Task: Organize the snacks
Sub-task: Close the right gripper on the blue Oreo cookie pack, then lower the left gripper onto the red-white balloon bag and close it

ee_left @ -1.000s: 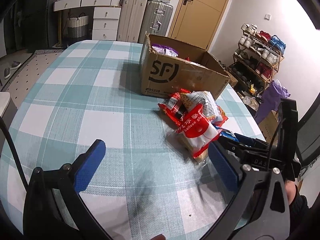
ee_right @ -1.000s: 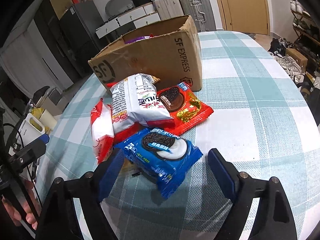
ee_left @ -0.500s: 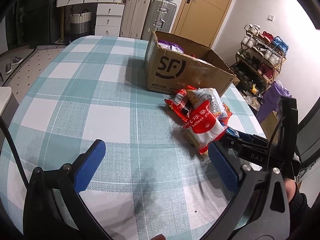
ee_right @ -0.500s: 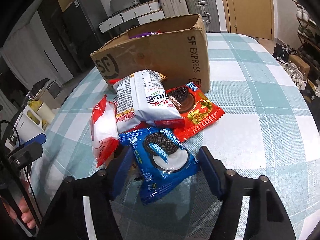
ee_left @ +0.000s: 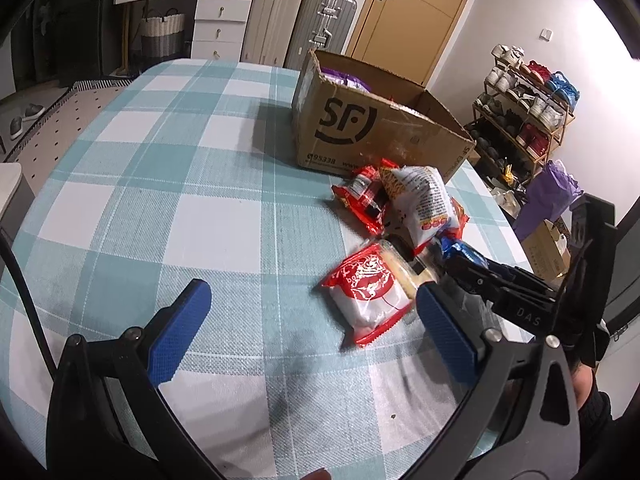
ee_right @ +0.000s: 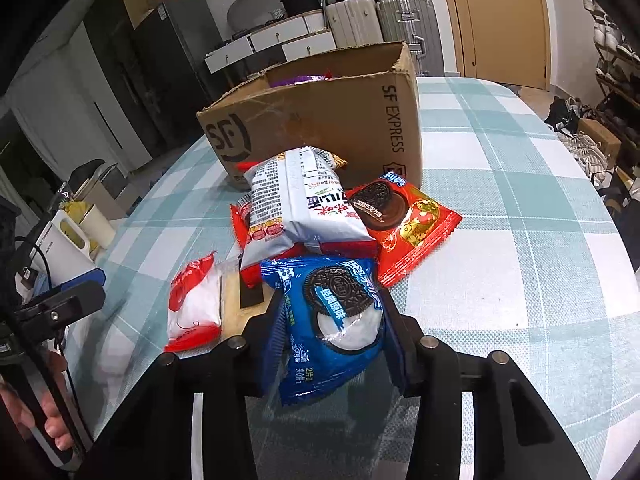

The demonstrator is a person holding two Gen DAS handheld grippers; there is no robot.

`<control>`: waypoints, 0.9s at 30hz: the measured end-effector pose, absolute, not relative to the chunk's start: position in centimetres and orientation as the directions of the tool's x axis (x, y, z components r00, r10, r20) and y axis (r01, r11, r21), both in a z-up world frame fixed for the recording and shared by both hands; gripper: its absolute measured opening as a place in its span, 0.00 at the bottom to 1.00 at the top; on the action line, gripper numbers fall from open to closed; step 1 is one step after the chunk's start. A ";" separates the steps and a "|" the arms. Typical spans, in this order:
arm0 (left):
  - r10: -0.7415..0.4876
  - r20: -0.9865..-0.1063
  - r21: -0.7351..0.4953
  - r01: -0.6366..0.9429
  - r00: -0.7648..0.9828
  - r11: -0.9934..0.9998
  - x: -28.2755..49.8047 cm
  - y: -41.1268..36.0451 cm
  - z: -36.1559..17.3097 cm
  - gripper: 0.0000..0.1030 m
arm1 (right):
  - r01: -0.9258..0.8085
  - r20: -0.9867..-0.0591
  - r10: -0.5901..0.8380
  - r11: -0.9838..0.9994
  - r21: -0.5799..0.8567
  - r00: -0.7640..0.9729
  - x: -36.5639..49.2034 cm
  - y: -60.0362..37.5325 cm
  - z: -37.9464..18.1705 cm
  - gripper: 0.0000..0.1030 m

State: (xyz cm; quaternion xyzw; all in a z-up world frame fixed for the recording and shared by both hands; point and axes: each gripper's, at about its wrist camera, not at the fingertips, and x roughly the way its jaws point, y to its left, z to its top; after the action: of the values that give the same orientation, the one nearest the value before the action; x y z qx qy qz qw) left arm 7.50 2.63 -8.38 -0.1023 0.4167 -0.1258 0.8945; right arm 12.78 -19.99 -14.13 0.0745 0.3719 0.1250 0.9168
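- Blue foil is what I have between my right fingers (ee_right: pixel 394 332): the Oreo pack (ee_right: pixel 332 320), which lies at the near edge of the snack pile, is squeezed from both sides by my right gripper (ee_right: pixel 330 332).
- My jaws have just been closing, and the wrapper now bulges between the pads, so I judge the grasp made.
- Just ahead of my fingertips, the white bag (ee_right: pixel 300 208) overlaps the pack's far end; the red Oreo pack (ee_right: pixel 404 224) lies beyond, to the right.
- To the left of my fingers sits the red-and-white pack (ee_right: pixel 194 304).
- Straight ahead, behind the pile, stands the box (ee_right: pixel 320 124), open on top, with something purple inside.
- My left gripper (ee_left: pixel 308 316) hangs spread wide over the cloth (ee_left: pixel 160 200), holding nothing.
- Step in hand: picking up the first snack. Next, I reckon, I must lift it clear without dragging the white bag, then carry it forward over the box.
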 end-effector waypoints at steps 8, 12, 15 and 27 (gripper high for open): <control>-0.313 -0.743 -0.280 0.150 0.592 0.948 7.9 1.7 -9.2 0.99 | -0.168 -0.635 0.285 0.956 0.239 0.718 11.2 -20.8 -13.3 0.42; -0.310 -0.766 -0.270 0.156 0.563 0.950 8.5 0.8 -10.1 0.99 | -0.159 -0.625 0.285 0.955 0.251 0.727 10.5 -21.3 -13.1 0.42; -0.302 -0.781 -0.257 0.158 0.546 0.953 9.0 0.1 -11.0 0.99 | -0.151 -0.621 0.284 0.954 0.259 0.731 10.0 -21.8 -13.1 0.42; -0.295 -0.804 -0.251 0.155 0.516 0.956 11.0 -2.1 -12.9 0.99 | -0.107 -0.610 0.265 0.953 0.283 0.747 7.6 -23.6 -13.3 0.42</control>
State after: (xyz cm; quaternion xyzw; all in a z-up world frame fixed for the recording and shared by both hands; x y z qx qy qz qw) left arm 10.98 -2.08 -12.92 -0.0736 0.4745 -0.1295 0.8675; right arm 7.61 -23.59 -13.34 0.1158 0.3413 0.1001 0.9274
